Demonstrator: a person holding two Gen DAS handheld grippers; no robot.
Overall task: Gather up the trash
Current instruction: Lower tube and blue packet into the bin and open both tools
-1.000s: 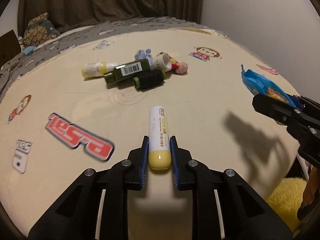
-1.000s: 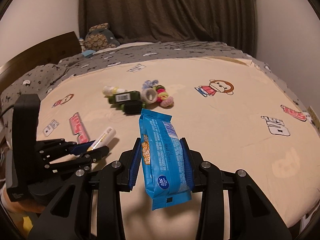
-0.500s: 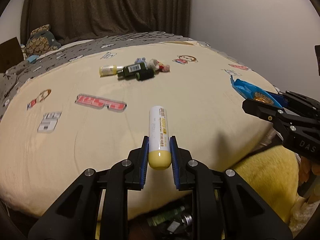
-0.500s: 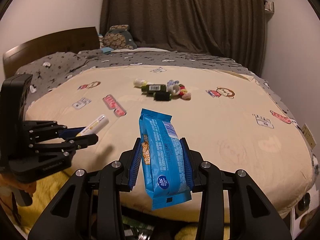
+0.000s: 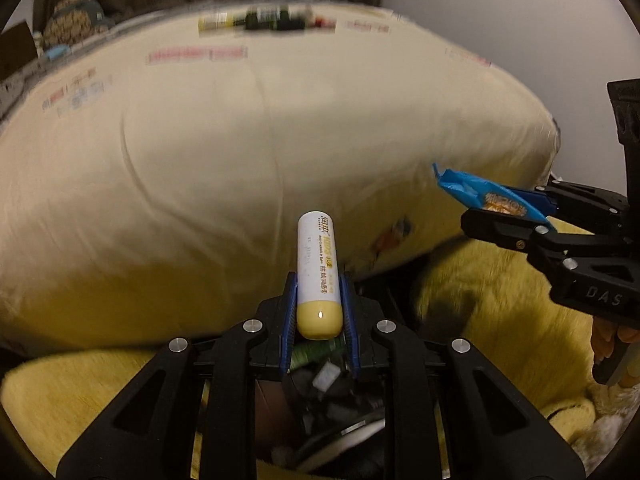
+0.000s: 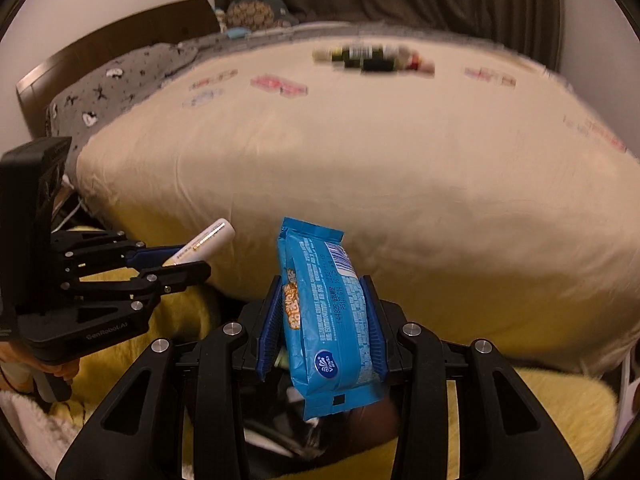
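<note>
Two items of trash are in transit, one per tool. The left gripper [image 5: 319, 300] is clamped on the yellow-capped end of a white lip-balm tube [image 5: 318, 268]; the tube's long axis runs forward along the fingers, with most of its length projecting past the tips. The right gripper [image 6: 323, 322] is clenched on a blue snack wrapper [image 6: 326, 316], gripped across its width, long axis also in line with the fingers, its lower end hanging below the jaws. Both tools point steeply downward off the front edge of the cream bedspread [image 5: 200, 168]. The relation that governs the coming move is vertical: directly beneath each gripper, between the bed edge and the yellow fleece [image 5: 500, 320], lies a dark opening holding mixed objects, judged to be the trash container [image 5: 332, 392]. Its rim is mostly hidden by the gripper bodies, so its exact outline cannot be determined. In the left wrist view the tube's capped end sits just above this opening; in the right wrist view the wrapper's lower end overhangs it. Neither hand is clearly the nearer. The judged next step is release over the opening. More items [image 6: 372, 58], blurred, remain on the far side of the bed.
</note>
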